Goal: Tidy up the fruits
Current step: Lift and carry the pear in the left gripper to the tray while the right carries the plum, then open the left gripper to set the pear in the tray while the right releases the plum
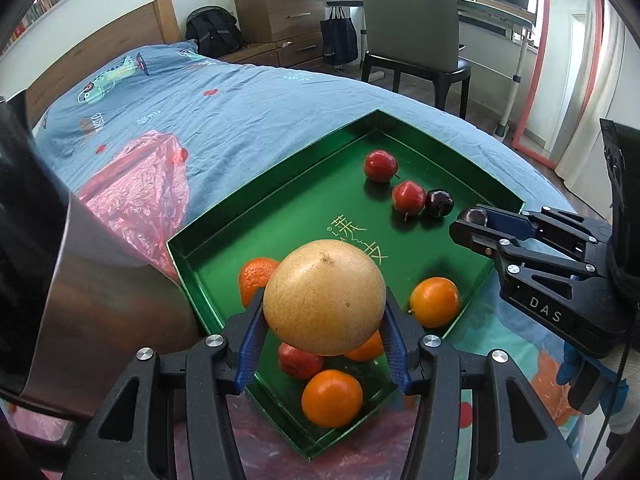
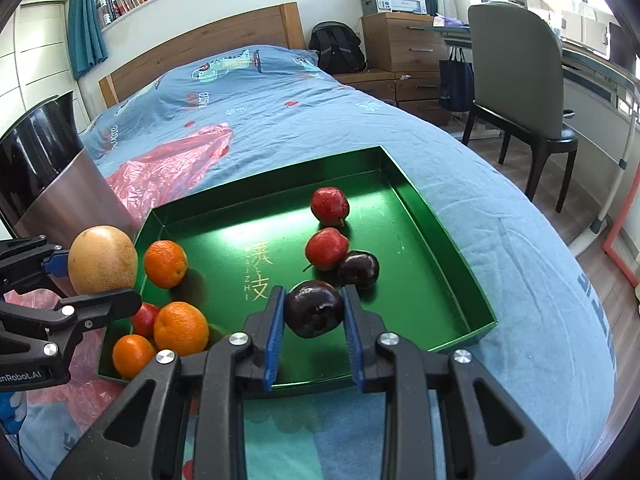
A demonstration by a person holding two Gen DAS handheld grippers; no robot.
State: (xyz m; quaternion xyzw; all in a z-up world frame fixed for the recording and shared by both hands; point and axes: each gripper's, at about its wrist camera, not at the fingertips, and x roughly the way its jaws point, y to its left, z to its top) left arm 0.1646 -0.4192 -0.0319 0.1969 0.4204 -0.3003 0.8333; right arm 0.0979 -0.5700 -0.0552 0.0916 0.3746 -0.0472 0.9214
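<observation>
I have most of the fruit in the green tray on the bed already: oranges grouped at one end, red apples and a dark plum at the other. Two pieces are left, both in the air over the tray. My left hand-held gripper is clamped on the big yellow-tan grapefruit, smooth and round, above the oranges. My right hand-held gripper is closed tight on a glossy dark plum, just short of its twin.
</observation>
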